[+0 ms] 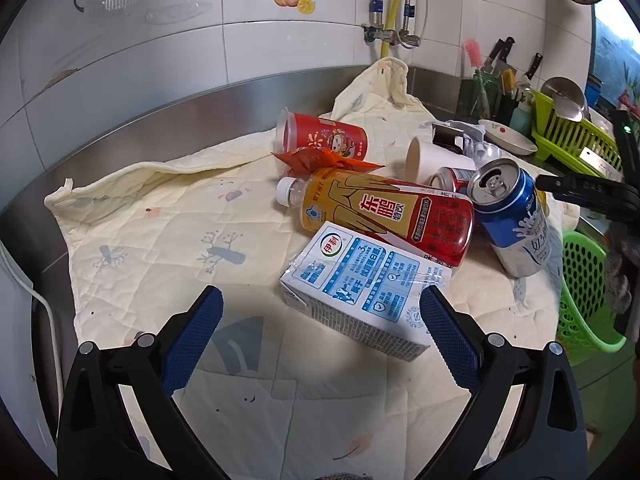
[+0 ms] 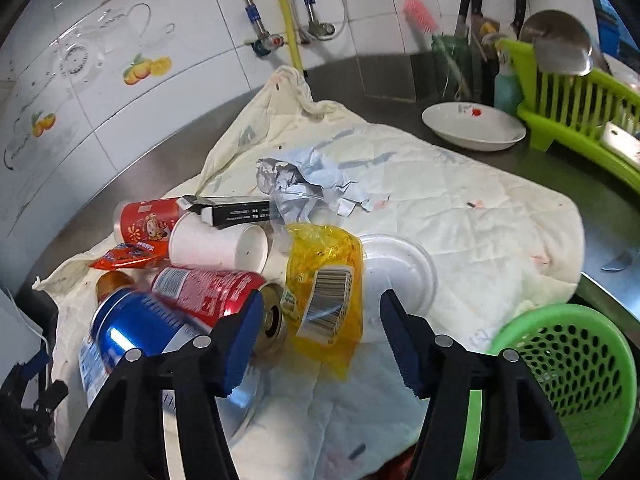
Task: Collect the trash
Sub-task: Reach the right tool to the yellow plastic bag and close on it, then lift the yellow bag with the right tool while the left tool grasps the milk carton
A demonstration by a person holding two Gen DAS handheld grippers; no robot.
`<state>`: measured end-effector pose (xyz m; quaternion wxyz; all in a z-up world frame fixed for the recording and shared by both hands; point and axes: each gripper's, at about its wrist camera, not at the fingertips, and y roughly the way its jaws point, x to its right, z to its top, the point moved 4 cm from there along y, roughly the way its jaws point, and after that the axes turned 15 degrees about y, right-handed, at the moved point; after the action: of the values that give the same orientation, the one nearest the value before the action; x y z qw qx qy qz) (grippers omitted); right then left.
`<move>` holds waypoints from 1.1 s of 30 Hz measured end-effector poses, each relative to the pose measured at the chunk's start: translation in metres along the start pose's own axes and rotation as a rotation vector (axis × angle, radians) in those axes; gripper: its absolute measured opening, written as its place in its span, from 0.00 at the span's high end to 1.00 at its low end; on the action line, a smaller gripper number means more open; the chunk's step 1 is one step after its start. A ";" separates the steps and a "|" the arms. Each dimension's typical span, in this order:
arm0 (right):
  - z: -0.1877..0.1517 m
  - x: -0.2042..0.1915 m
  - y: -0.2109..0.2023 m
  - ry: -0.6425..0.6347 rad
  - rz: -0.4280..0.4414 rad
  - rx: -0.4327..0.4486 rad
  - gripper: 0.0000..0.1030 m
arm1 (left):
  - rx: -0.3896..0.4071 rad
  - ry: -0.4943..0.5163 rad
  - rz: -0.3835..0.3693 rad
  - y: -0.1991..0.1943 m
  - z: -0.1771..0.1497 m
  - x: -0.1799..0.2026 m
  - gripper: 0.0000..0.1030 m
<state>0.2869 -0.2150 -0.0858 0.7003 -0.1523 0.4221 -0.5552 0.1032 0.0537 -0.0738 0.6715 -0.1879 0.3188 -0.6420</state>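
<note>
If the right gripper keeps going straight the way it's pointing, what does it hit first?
Most likely the yellow plastic wrapper with the barcode, which lies between the open jaws of the right gripper and just ahead. Behind it is a white lid. Depth is hard to judge in this fisheye view.

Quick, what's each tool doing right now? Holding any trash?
Left tool: open, holding nothing; the milk carton lies partly between its fingers.
Right tool: open, holding nothing, above the yellow wrapper.

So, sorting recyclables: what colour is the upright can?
Blue and white can, clearest in the left wrist view.
</note>
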 end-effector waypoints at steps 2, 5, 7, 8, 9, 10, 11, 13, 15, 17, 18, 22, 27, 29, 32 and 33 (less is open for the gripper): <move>0.003 0.001 0.008 0.009 0.003 -0.016 0.46 | 0.005 0.000 -0.013 -0.001 0.001 0.001 0.06; 0.006 0.004 0.020 0.025 -0.007 -0.032 0.48 | 0.020 0.017 -0.016 -0.003 0.003 0.004 0.06; 0.006 0.006 0.025 0.036 -0.004 -0.044 0.49 | 0.029 0.033 -0.020 -0.005 0.005 0.007 0.06; 0.006 0.006 0.027 0.040 -0.003 -0.051 0.51 | 0.032 0.037 -0.020 -0.005 0.005 0.007 0.06; 0.006 0.006 0.029 0.043 -0.001 -0.055 0.53 | 0.035 0.038 -0.025 -0.006 0.005 0.008 0.06; 0.006 0.007 0.031 0.045 0.002 -0.059 0.58 | 0.036 0.038 -0.031 -0.007 0.005 0.008 0.06; 0.005 0.007 0.031 0.048 0.009 -0.063 0.62 | 0.034 0.037 -0.030 -0.007 0.005 0.007 0.06; 0.005 0.006 0.031 0.049 0.011 -0.058 0.66 | 0.017 0.029 -0.027 -0.004 0.003 0.006 0.06; 0.004 0.006 0.030 0.051 0.015 -0.053 0.67 | 0.000 0.009 -0.035 -0.001 0.001 0.005 0.06; 0.005 0.006 0.026 0.054 0.015 -0.034 0.69 | -0.020 -0.015 -0.037 0.003 0.000 0.003 0.06; 0.005 0.006 0.023 0.056 0.019 -0.031 0.69 | -0.029 -0.025 -0.040 0.005 -0.001 0.003 0.06; 0.006 0.004 0.009 0.057 0.035 -0.007 0.71 | -0.068 -0.069 -0.074 0.012 -0.001 0.006 0.06; 0.004 0.000 -0.009 0.031 0.036 0.031 0.71 | -0.093 -0.078 -0.069 0.015 0.001 0.016 0.06; 0.003 0.001 -0.015 0.037 0.044 0.040 0.71 | -0.085 -0.064 -0.062 0.013 0.004 0.021 0.06; 0.001 0.003 -0.025 0.039 0.050 0.056 0.71 | -0.062 -0.041 -0.074 0.008 0.011 0.028 0.06; 0.001 0.004 -0.028 0.039 0.050 0.062 0.71 | -0.045 -0.027 -0.079 0.005 0.016 0.032 0.06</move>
<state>0.2691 -0.2279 -0.0677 0.7099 -0.1090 0.4218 -0.5534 0.1166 0.0205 -0.0715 0.6453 -0.2242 0.3164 -0.6582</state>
